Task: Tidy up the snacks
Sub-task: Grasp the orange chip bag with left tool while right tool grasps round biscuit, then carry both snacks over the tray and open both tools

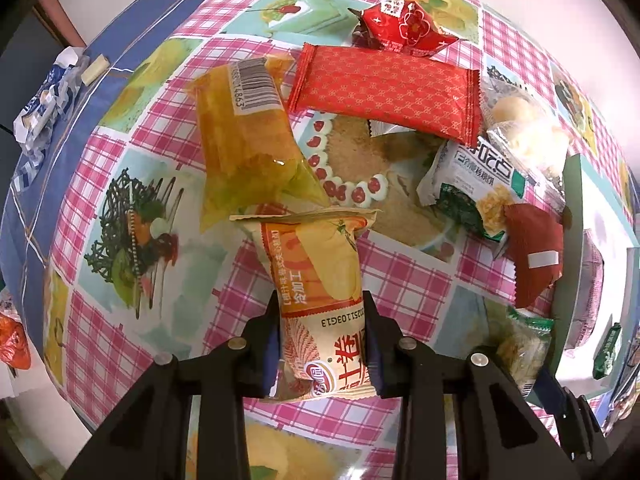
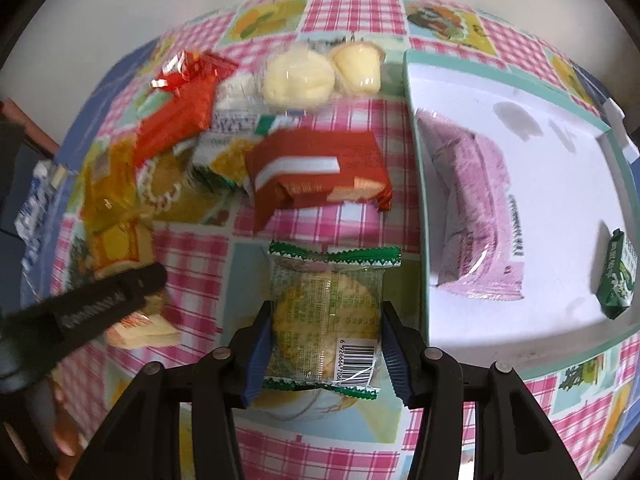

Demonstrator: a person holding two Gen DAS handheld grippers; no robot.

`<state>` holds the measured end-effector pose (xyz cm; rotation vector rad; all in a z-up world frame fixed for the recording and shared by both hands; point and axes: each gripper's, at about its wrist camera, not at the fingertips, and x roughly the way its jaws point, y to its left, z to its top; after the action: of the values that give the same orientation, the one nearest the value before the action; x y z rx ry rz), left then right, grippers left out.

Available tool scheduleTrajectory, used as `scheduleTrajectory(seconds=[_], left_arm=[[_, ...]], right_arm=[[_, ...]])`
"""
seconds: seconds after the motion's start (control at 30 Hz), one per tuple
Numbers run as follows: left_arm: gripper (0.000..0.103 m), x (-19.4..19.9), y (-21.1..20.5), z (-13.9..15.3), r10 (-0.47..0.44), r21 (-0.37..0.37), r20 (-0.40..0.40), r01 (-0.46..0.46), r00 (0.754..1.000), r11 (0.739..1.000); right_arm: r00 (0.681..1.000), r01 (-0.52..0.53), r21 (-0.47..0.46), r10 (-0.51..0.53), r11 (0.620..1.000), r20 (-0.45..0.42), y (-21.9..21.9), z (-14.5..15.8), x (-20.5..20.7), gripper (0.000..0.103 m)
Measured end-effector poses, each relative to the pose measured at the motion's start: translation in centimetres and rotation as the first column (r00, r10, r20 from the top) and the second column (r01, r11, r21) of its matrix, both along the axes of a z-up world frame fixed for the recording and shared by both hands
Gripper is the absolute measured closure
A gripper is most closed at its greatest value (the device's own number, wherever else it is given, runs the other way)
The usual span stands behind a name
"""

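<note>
My left gripper (image 1: 322, 344) is shut on an orange-and-cream snack packet (image 1: 320, 280), its far end over the table. My right gripper (image 2: 326, 344) is shut on a clear green-edged cracker packet (image 2: 326, 312) with a barcode, just left of the white tray (image 2: 424, 248). The tray holds a purple packet (image 2: 476, 216) and a small green packet (image 2: 618, 276). On the table lie a yellow packet (image 1: 244, 144), a red patterned packet (image 1: 384, 92), a red foil packet (image 1: 404, 26), a green-white packet (image 1: 476, 184) and a dark red packet (image 2: 320, 168). The left gripper shows in the right wrist view (image 2: 92, 304).
A pink checked tablecloth (image 1: 400, 272) covers the table. Clear bags of pale cakes (image 2: 300, 76) and a jelly cup (image 2: 358, 66) lie at the far side. A blue-white wrapper (image 1: 44, 100) lies at the table's left edge. The tray also shows at the right of the left wrist view (image 1: 570, 240).
</note>
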<state>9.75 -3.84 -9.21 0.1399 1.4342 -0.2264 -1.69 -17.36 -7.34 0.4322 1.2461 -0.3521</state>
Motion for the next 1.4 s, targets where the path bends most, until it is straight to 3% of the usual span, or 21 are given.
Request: scheduleTrajectory(seconds=[0.37,0.6,0.7,0.9,1.1,1.4], left_arm=[[0.066,-1.8,-0.9,6.4,-0.042,-0.062,0.167,0.053,0.985,0.997],[0.066,-3.0,-4.9,8.9,-0.118,-0.118,0.252,0.151,0.961,0.981],[0.066,-3.5,-8.2,9.1,-0.177,-0.149,0.257,0.22,0.95,0.964],[0.066,-4.9,-14.5,9.3,-0.285,-0.14,0.282,0.334,0.916,0.932],[0.066,-5.7,-20.2,8.1,-0.367,-0.14,0.262,0.412,0.892,0.9],[0.066,-5.5,-25.2,5.7,-0.415,-0.137,0.228,0.451,0.881,0.882]], right_arm=[[0.982,0.079,0.036,-0.084,0.996,0.171,-2.9,5.6,-1.6,0.05],[0.954,0.268,-0.054,-0.258,0.962,0.153,-8.3,6.2,-3.2,0.05],[0.926,0.361,-0.052,-0.351,0.931,0.142,-11.5,5.9,-4.3,0.05],[0.866,0.489,-0.049,-0.479,0.871,0.144,-16.4,5.5,-6.8,0.05],[0.825,0.559,-0.078,-0.545,0.825,0.149,-19.4,5.1,-8.1,0.05],[0.778,0.626,-0.095,-0.611,0.774,0.145,-22.6,4.1,-9.6,0.05]])
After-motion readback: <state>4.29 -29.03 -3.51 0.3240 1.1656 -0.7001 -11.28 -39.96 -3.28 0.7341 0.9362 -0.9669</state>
